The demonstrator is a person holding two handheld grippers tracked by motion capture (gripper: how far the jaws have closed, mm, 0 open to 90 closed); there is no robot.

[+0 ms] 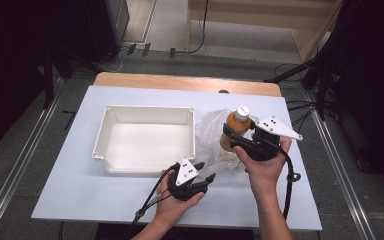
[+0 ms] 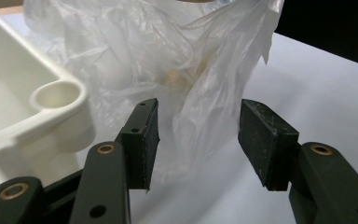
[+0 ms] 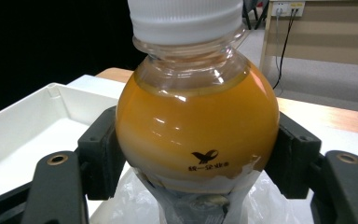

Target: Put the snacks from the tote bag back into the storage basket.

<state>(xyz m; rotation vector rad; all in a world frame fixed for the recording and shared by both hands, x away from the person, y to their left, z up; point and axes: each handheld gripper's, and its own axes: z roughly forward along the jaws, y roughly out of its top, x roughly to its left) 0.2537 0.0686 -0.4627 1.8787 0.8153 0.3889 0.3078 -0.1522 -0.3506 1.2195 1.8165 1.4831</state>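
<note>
Our right gripper (image 1: pixel 237 139) clamps an orange drink bottle (image 1: pixel 236 128) by its rounded shoulder, upright above the table (image 1: pixel 80 195), its lower half inside a thin clear plastic bag (image 1: pixel 211 131) just right of the white tray (image 1: pixel 145 140). Our left gripper (image 1: pixel 202 180) stands half open near the bag, pressing on nothing. We judge the curved bottle could slip, or the bag drag along if the film is pinched carelessly.

Left claw (image 1: pixel 206 179) jaws apart, right claw (image 1: pixel 231 136) clamped, raised higher
</note>
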